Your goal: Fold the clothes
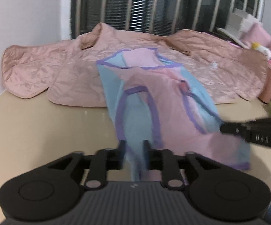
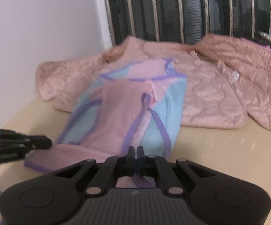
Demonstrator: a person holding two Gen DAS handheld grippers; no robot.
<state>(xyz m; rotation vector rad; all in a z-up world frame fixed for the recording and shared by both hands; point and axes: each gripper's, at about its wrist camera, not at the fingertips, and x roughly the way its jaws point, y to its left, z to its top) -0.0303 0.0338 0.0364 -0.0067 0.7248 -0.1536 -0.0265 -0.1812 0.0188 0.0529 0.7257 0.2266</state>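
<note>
Your left gripper (image 1: 133,146) straddles blue fold of pink-blue garment (image 1: 154,101); right gripper (image 1: 222,128) at its edge; quilted jacket (image 1: 60,69) behind.

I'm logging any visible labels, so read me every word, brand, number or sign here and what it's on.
Raised letters on the side of the right tongs: too blurred to read.
Small pale logo on the left tongs' body: a mark, no words.
White patch on the pink quilted jacket: too blurred to read.
Nothing else carries text.
</note>
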